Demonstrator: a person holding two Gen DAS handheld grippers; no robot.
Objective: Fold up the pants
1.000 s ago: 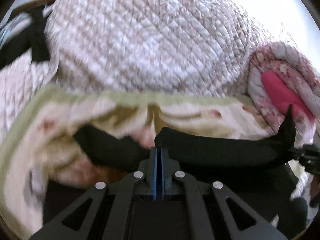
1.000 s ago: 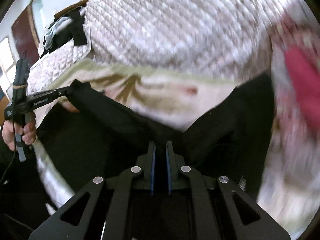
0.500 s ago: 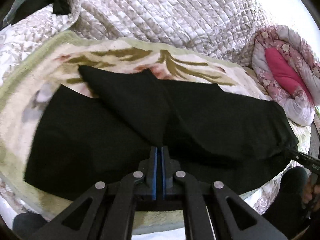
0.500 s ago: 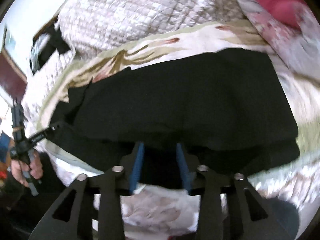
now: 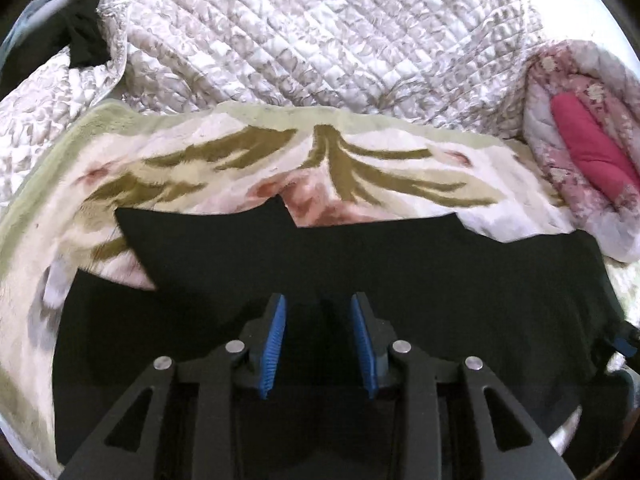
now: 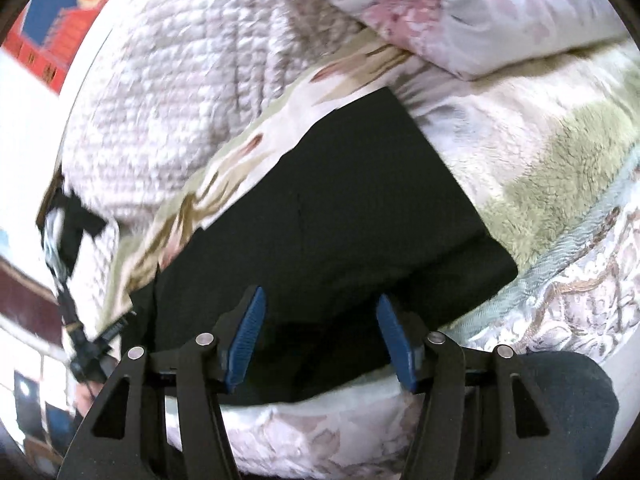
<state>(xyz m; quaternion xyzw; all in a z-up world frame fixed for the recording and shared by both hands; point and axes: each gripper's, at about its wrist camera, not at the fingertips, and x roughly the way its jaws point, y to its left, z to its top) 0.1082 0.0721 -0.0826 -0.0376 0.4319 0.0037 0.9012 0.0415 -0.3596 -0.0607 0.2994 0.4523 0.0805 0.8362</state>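
The black pants (image 5: 400, 272) lie folded over on a cream and green floral blanket (image 5: 200, 160) on the bed. My left gripper (image 5: 318, 304) is open, its blue pads over the near edge of the pants, holding nothing. My right gripper (image 6: 320, 308) is open and empty above the right end of the pants (image 6: 340, 208). The left gripper also shows small at the lower left of the right wrist view (image 6: 86, 354). The right gripper's tip peeks in at the right edge of the left wrist view (image 5: 624, 344).
A quilted white and beige bedspread (image 5: 320, 40) is heaped behind the blanket. A pink floral duvet (image 5: 580, 152) is rolled at the right. Dark clothing (image 5: 80, 36) lies at the far left. A red wall poster (image 6: 60, 32) hangs behind.
Both grippers held the pants' edge up a second ago, laid it down over the rest, then opened. The right gripper opened first, the left one after.
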